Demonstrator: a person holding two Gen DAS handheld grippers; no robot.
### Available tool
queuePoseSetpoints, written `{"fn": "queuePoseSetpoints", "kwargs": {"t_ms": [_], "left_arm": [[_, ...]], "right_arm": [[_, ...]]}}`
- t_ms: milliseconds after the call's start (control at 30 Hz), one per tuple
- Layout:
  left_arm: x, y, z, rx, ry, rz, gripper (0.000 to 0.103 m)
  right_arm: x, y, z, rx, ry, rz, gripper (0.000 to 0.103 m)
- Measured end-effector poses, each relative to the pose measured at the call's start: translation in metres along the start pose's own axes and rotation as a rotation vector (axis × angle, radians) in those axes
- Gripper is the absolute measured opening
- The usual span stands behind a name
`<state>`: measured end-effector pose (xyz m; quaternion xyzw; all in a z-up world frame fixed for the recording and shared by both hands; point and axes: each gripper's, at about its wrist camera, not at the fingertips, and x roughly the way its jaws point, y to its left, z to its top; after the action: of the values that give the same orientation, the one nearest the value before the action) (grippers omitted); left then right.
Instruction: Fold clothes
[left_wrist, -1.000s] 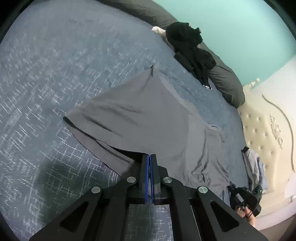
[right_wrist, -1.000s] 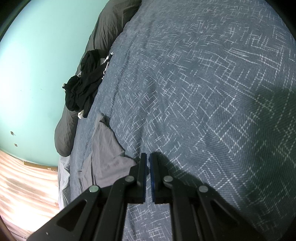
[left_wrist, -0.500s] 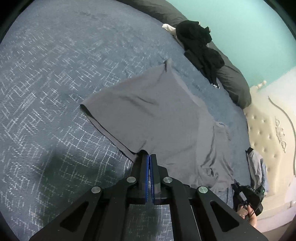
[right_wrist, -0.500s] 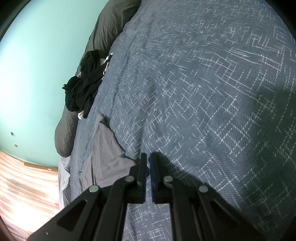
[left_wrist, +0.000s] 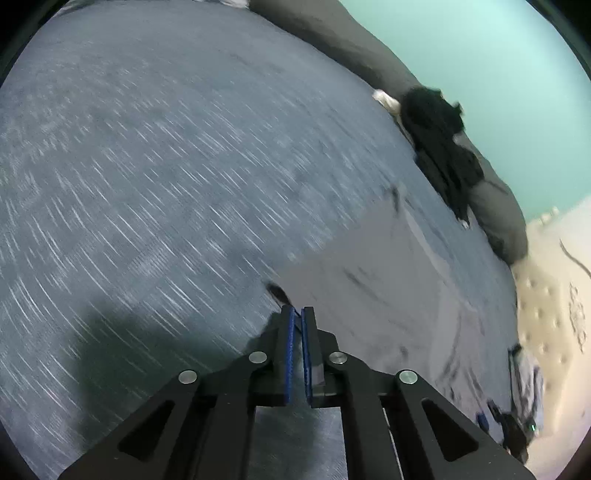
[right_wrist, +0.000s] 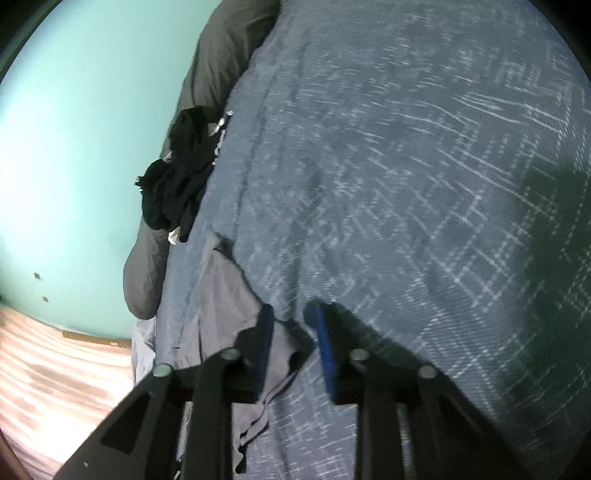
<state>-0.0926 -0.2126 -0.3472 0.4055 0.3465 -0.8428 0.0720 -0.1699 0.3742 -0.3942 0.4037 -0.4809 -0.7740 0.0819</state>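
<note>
Pinching the grey garment (left_wrist: 388, 280) with my left hand-held gripper (left_wrist: 297, 321), right hand-held gripper (right_wrist: 291, 325) spread apart beside it (blurry), I risk the fold slumping.

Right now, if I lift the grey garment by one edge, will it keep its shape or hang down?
The grey garment will probably hang limp: it lies flat with soft creases on the bed. It looks thin, so likely light. Its loose edge already curls near the right hand-held gripper, so folds may slip open.
</note>
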Motion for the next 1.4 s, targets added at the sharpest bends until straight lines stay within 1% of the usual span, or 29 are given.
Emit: {"fn": "queuePoseSetpoints", "kwargs": {"t_ms": [100, 233, 300, 400, 467, 533, 567, 600, 700, 733, 767, 800, 867, 1000, 1100, 1233, 1400], "left_arm": [[-0.004, 0.011, 0.010, -0.021, -0.037, 0.020, 0.010], [-0.002, 0.017, 0.012, -0.028, -0.034, 0.017, 0.012], [0.001, 0.016, 0.012, -0.015, -0.030, 0.019, 0.014], [0.005, 0.015, 0.014, -0.016, -0.025, -0.001, 0.018], [0.007, 0.012, 0.015, -0.001, -0.029, 0.001, 0.018], [0.010, 0.010, 0.016, 0.002, -0.029, -0.002, 0.018], [0.011, 0.009, 0.017, 0.004, -0.027, -0.005, 0.018], [0.012, 0.009, 0.017, 0.008, -0.025, -0.004, 0.016], [0.014, 0.008, 0.017, 0.015, -0.013, -0.011, 0.015], [0.015, 0.007, 0.017, 0.016, -0.008, -0.014, 0.012], [0.016, 0.007, 0.018, 0.016, -0.002, -0.018, 0.005], [0.016, 0.007, 0.018, 0.010, 0.005, -0.026, 0.003], [0.014, 0.009, 0.020, 0.004, 0.001, -0.028, 0.003], [0.008, 0.013, 0.026, 0.000, -0.023, -0.025, 0.002], [0.008, 0.015, 0.029, -0.001, -0.025, -0.023, 0.002], [0.010, 0.018, 0.031, -0.010, -0.019, -0.019, 0.002], [0.017, 0.022, 0.035, -0.017, -0.015, -0.011, 0.002]], "right_arm": [[0.001, 0.005, -0.002, -0.028, 0.005, -0.020, 0.030], [0.002, 0.009, -0.005, -0.055, 0.009, -0.039, 0.030], [0.004, 0.013, -0.008, -0.075, 0.016, -0.049, 0.030], [0.007, 0.017, -0.012, -0.102, 0.028, -0.062, 0.030], [0.009, 0.019, -0.014, -0.122, 0.034, -0.076, 0.030], [0.010, 0.021, -0.016, -0.133, 0.039, -0.081, 0.028], [0.011, 0.021, -0.016, -0.136, 0.040, -0.081, 0.023], [0.011, 0.022, -0.016, -0.139, 0.042, -0.080, 0.017], [0.013, 0.023, -0.017, -0.148, 0.046, -0.079, 0.008], [0.014, 0.024, -0.018, -0.151, 0.047, -0.078, 0.007], [0.014, 0.025, -0.018, -0.155, 0.048, -0.077, 0.005], [0.014, 0.026, -0.017, -0.160, 0.044, -0.073, 0.004], [0.012, 0.028, -0.016, -0.168, 0.035, -0.065, 0.003], [0.006, 0.023, -0.011, -0.135, 0.003, -0.055, 0.002], [0.001, 0.020, -0.007, -0.117, -0.018, -0.045, 0.002], [0.001, 0.016, -0.004, -0.108, -0.021, -0.044, 0.002], [0.007, 0.009, -0.004, -0.087, -0.009, -0.066, 0.002]]}}
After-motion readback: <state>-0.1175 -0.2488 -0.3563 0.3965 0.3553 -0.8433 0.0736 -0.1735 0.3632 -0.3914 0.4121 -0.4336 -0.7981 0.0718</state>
